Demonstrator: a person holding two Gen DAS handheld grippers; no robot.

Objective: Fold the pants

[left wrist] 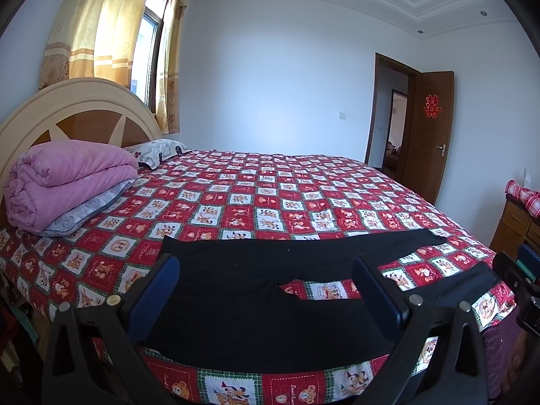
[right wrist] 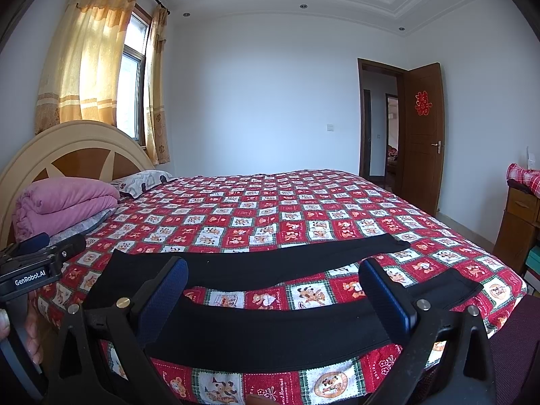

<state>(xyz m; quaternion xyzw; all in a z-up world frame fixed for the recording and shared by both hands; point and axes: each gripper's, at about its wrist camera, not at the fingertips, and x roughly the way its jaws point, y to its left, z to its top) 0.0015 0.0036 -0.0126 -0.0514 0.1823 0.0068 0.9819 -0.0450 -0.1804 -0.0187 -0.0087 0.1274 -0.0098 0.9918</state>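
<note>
A pair of black fabric pants lies spread flat across the near edge of the bed, on a red-and-white checked cartoon-print bedspread, its two legs parted and running off to the right. The left gripper hangs above the waist end with its blue-padded fingers set wide, holding nothing. The right gripper hovers over the nearer leg, equally wide and empty (a folded pink quilt sits by the headboard)

Pink quilt by headboard; door open, curtains lit.
</note>
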